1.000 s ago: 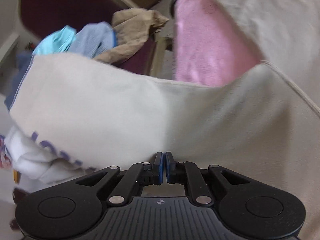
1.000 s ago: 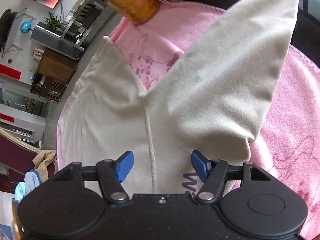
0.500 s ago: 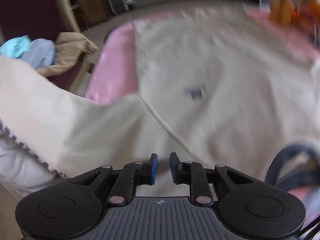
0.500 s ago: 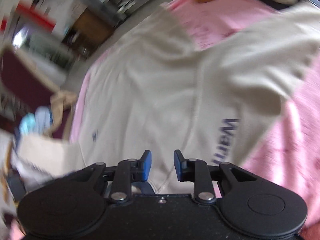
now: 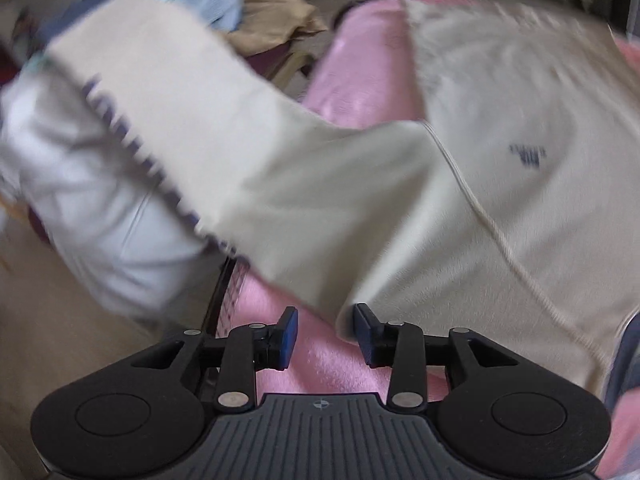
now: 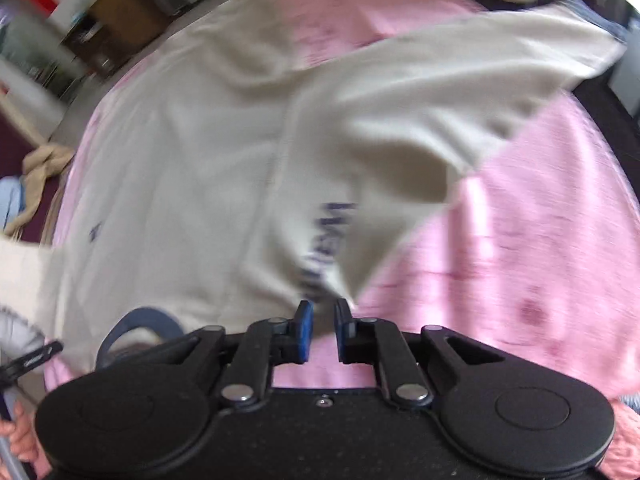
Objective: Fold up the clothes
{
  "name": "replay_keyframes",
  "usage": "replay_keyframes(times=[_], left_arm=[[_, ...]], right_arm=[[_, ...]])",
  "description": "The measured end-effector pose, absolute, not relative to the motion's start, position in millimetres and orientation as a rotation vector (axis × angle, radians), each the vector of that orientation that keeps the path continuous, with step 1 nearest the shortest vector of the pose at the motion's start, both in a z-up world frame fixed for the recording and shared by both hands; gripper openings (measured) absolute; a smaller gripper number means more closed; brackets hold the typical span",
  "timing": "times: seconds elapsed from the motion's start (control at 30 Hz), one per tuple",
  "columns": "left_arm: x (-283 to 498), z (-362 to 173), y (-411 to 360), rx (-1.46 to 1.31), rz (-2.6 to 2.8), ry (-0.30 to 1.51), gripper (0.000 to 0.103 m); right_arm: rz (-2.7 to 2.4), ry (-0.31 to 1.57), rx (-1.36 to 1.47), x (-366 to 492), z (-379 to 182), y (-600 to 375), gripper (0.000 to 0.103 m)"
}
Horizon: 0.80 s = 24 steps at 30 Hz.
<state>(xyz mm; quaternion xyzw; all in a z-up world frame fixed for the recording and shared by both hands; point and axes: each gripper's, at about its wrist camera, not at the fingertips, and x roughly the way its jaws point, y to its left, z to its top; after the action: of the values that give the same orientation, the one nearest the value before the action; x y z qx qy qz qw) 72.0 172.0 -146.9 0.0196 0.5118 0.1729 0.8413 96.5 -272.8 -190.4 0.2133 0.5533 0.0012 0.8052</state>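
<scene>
Your cream sweatshirt is spread out flat on the pink blanket covering the bench, chest side up with a small dark logo on it and the navy collar nearest you. One sleeve runs off to the left over the bench edge, with purple lettering down its side, and it's pretty blurred.

Your left gripper has its jaws opening right now, and there's clearly nothing pinched. The shirt's edge sits just beside the right-hand pad, with pink blanket showing through the gap.

Your right gripper is closing its jaws, gap already narrow, but no cloth is between the pads yet. The other sleeve, bunched near its lettering, sits just past the fingertips.

There's a pile of other clothes off the bench at the far left.
</scene>
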Motion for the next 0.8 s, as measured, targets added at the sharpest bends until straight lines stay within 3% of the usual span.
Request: replay_keyframes(times=[0.07,0.27,0.5,0.63,0.8], left_arm=[[62.2,-135.7,178.9,-0.046,0.366,1.031,0.020],[69.6,-130.7,164.5,-0.092,0.230,0.961,0.020],[91.8,-165.0,122.8,0.060,0.176,1.043,0.024],[77.9,-167.9,117.6,0.114,0.158,1.065,0.025],[30.3,-164.9,103.7,0.199,0.051,1.051,0.012]], right_arm=[[-0.058,1.165,0.457,89.2,-187.2,-284.7,0.018],[0.048,1.024,0.590,88.2,-174.0,-283.6,0.023],[0.217,1.058,0.530,116.2,-180.6,-216.9,0.025],[0.281,1.132,0.391,117.7,-191.2,-184.5,0.039],[0.301,1.157,0.237,79.6,-186.1,-170.6,0.047]])
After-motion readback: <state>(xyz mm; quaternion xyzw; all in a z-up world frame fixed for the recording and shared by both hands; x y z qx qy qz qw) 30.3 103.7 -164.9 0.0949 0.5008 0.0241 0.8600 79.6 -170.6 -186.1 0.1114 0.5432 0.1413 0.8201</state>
